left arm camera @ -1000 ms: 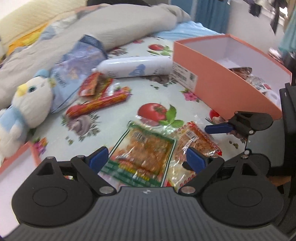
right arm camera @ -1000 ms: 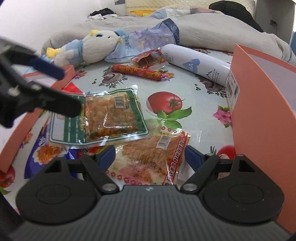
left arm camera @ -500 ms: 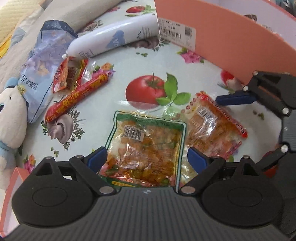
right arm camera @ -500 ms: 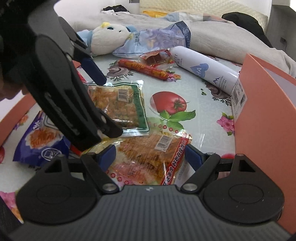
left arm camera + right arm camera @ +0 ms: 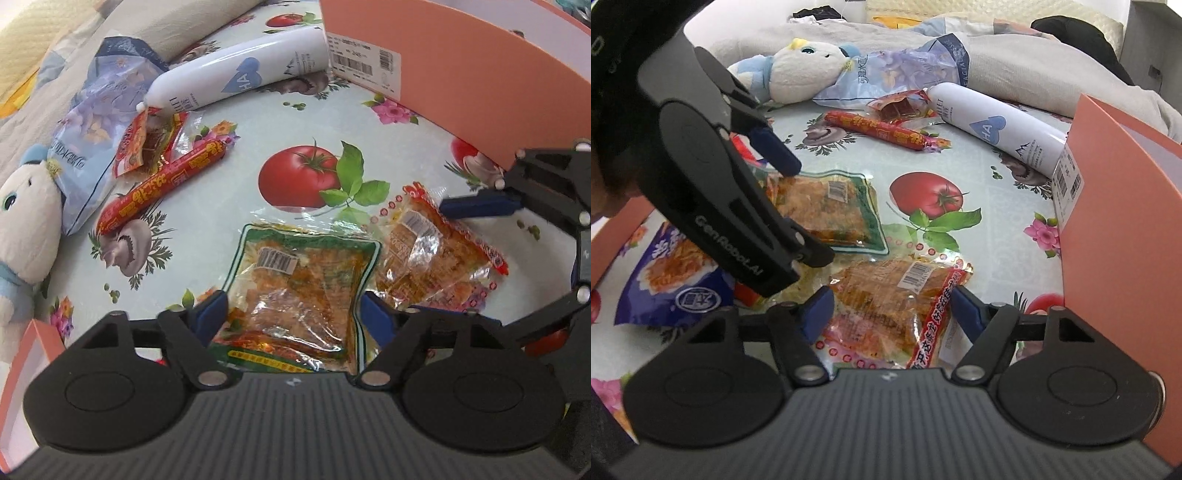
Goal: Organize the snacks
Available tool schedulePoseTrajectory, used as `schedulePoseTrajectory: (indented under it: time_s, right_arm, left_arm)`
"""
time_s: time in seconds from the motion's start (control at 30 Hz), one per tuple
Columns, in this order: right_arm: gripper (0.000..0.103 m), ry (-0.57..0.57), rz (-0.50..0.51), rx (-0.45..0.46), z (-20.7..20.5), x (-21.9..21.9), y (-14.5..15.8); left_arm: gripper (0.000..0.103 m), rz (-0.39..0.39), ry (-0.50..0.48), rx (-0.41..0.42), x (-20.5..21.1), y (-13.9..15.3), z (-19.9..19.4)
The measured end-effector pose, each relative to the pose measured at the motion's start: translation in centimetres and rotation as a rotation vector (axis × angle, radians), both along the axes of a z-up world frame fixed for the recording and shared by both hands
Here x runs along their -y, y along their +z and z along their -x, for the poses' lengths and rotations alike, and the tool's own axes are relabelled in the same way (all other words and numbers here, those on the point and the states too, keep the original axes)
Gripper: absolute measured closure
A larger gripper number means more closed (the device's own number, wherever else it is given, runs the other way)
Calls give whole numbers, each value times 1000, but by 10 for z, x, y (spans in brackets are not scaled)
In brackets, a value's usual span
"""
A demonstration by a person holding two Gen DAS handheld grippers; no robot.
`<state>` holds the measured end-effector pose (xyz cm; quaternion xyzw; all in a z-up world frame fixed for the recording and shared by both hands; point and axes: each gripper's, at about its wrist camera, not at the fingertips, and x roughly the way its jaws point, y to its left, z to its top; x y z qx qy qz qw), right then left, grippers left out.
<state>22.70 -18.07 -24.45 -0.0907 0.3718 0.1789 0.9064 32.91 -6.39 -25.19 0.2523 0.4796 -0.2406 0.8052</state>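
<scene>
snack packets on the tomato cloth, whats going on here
A person holding a gripper in each hand is sorting snacks. The left gripper has its open jaws astride the green-edged packet, while the right gripper straddles the red-edged packet beside it. Neither looks clamped or lifted yet. The orange box stands close on the right, and a sausage stick lies farther back.

Bright snack wrappers on a tomato-print cloth

The cloth [image 5: 221,206] is pale, printed with red tomatoes, green leaves, pink flowers and grey mushrooms. One packet [image 5: 299,295] is clear with a green border, another [image 5: 439,254] clear with red edging over orange contents. The sausage [image 5: 162,188] is red with yellow lettering, the bottle [image 5: 240,77] white with a blue heart, the box [image 5: 461,70] salmon-orange, the plush toy [image 5: 22,229] white and blue.
</scene>
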Motion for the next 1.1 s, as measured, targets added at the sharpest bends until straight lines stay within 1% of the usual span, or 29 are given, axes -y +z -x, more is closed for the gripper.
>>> schedulePoseTrajectory:
  time_s: [0.07,0.1,0.13,0.17,0.2,0.23,0.27,0.3,0.43,0.5,0.63,0.67,0.7,0.73,0.77,0.8,0.83,0.87,0.97,1.07,1.1]
  right_arm:
    - [36,-3,10,0,0,-2,1]
    - [39,-3,14,0,1,-3,2]
    - [40,-7,20,1,1,-3,2]
    - [43,-9,22,1,1,-4,3]
    - [47,-12,24,2,2,-5,4]
    - [50,-17,21,3,2,-5,5]
    - [54,-30,14,1,2,-4,6]
    - [58,-40,12,0,2,-4,8]
    - [64,-73,9,2,3,-3,12]
    - [65,-91,16,9,5,-1,16]
    - [66,-119,29,6,9,8,19]
    - [66,-123,30,-2,9,10,17]
    - [66,-126,29,-10,9,11,15]
    - [66,-128,29,-11,10,11,13]
    - [66,-126,32,-7,10,11,12]
    - [66,-125,39,-3,11,10,12]
    - [66,-126,43,-1,11,9,12]
    - [66,-127,42,-2,10,9,12]
    - [66,-125,38,-2,10,9,12]
    - [66,-122,38,1,10,10,11]
    - [66,-121,38,2,11,10,11]
  left_arm:
    - [45,23,7,6,-1,4,2]
    - [54,19,19,15,0,5,2]
    - [61,16,32,24,0,6,2]
    - [66,22,42,31,0,8,2]
    - [89,34,56,27,-2,10,1]
    - [94,49,78,18,-4,12,-1]
    - [94,67,92,15,-5,14,-1]
    - [96,78,101,12,-7,15,-1]
    - [100,101,121,19,-10,16,5]
    - [100,124,130,35,-12,19,10]
    - [98,149,152,35,-18,23,8]
    - [97,157,150,28,-20,23,5]
    - [87,166,145,7,-22,22,-1]
    - [61,169,150,-6,-23,22,-6]
    - [42,165,163,-11,-24,21,-12]
    - [13,157,173,-7,-24,20,-18]
    - [7,157,169,9,-24,20,-22]
    - [7,156,155,9,-24,18,-27]
    - [7,122,137,-79,-21,5,-46]
    - [6,95,133,-121,-18,-8,-57]
    - [5,87,125,-120,-16,-10,-58]
